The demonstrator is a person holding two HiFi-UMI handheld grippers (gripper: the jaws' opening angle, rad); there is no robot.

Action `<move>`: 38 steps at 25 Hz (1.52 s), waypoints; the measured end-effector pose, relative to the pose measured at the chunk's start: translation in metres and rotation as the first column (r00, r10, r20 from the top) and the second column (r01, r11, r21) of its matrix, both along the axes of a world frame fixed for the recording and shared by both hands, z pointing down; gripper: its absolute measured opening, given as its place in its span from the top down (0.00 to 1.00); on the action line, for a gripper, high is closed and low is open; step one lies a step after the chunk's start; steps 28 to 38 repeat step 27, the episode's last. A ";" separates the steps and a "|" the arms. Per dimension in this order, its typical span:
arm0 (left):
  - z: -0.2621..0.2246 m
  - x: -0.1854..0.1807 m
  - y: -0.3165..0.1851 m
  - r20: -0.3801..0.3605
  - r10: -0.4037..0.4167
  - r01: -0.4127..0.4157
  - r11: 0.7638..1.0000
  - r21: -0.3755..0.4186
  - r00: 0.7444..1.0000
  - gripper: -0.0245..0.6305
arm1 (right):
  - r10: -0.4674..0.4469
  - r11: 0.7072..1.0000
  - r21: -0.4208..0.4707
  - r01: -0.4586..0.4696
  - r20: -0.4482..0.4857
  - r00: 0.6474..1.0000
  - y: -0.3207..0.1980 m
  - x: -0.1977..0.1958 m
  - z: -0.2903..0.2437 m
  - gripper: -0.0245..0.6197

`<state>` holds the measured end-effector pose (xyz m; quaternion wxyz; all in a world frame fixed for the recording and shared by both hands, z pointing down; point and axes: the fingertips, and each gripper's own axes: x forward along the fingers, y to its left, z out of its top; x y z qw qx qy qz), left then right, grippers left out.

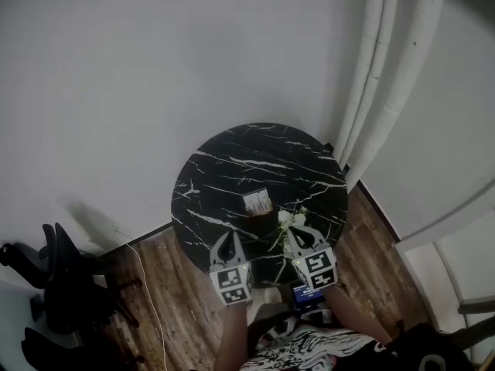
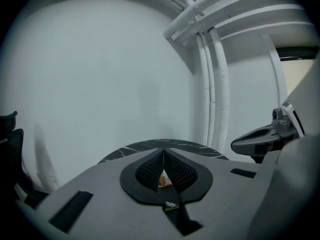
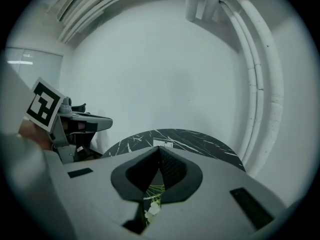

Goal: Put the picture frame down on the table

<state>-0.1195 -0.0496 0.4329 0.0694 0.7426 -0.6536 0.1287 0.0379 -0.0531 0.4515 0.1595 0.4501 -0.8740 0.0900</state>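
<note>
A small picture frame [image 1: 257, 202] with a pale border rests near the middle of the round black marble table [image 1: 232, 157], with neither gripper touching it. My left gripper [image 1: 227, 236] hovers over the table's near edge, its jaws shut with nothing between them [image 2: 163, 151]. My right gripper [image 1: 302, 229] is beside it on the right, tips also together [image 3: 159, 148]. In the right gripper view the frame [image 3: 163, 144] shows just beyond the tips. A sprig of white flowers [image 1: 288, 221] lies on the table in front of the right gripper.
White pipes [image 1: 387, 76] run down the wall at the table's back right. A black office chair [image 1: 54, 273] stands on the wooden floor [image 1: 166, 300] at the left, and a thin white cable [image 1: 147, 284] trails across that floor. White walls close off the far side.
</note>
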 end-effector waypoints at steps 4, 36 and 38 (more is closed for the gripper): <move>0.001 0.022 0.010 -0.059 0.014 -0.013 1.000 0.021 0.998 0.94 | -0.060 0.998 0.031 0.060 0.014 0.998 0.007 0.004 -0.001 0.94; -0.001 0.047 0.040 -0.073 0.030 -0.031 0.999 -0.012 0.997 0.94 | -0.111 0.993 0.033 0.110 0.040 0.993 0.022 0.016 -0.012 0.94; -0.001 0.047 0.040 -0.073 0.030 -0.031 0.999 -0.012 0.997 0.94 | -0.111 0.993 0.033 0.110 0.040 0.993 0.022 0.016 -0.012 0.94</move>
